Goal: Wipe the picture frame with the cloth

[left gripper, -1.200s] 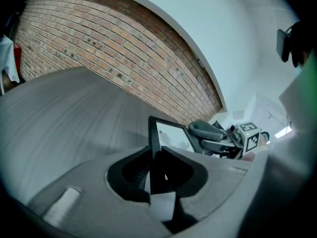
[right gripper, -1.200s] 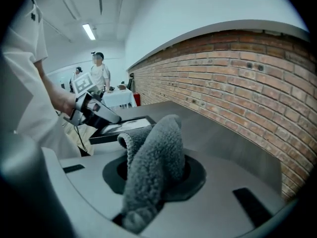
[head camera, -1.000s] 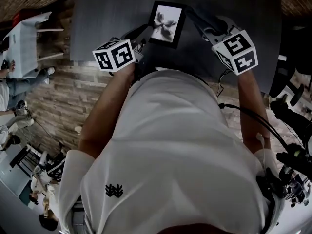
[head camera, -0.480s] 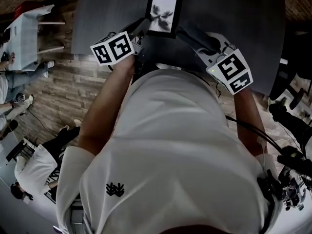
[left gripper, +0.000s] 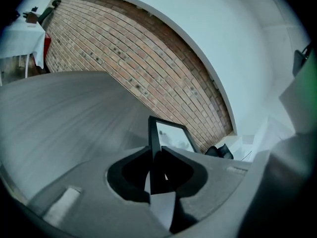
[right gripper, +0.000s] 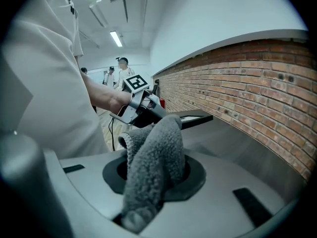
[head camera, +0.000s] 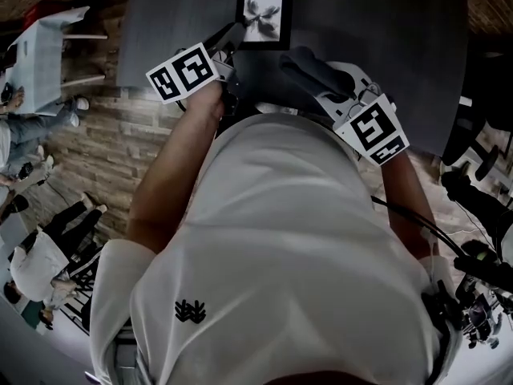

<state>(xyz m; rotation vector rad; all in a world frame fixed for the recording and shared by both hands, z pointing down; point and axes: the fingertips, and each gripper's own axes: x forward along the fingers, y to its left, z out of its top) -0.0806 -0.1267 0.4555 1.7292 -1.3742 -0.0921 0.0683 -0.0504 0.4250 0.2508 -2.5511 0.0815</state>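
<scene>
In the head view the black picture frame (head camera: 263, 14), with a pale flower print, is held above the dark table. My left gripper (head camera: 233, 35) is shut on the frame's left edge. In the left gripper view the frame (left gripper: 172, 136) stands edge-on, its rim pinched at the left gripper (left gripper: 155, 158). My right gripper (head camera: 298, 65) is shut on a grey fluffy cloth (head camera: 311, 74), just below and to the right of the frame and apart from it. In the right gripper view the cloth (right gripper: 152, 160) bulges out of the right gripper (right gripper: 156, 171), with the frame (right gripper: 195, 118) beyond it.
The dark grey table (head camera: 385, 22) stretches ahead, with a brick wall (left gripper: 148, 63) behind it. At the left are a white table (head camera: 44, 50) and people standing on the floor. Cables and dark gear (head camera: 481, 255) hang at the person's right side.
The frame has moved farther up the head view and turned squarer. The right gripper with the cloth has drawn back from the frame's right side toward the person.
</scene>
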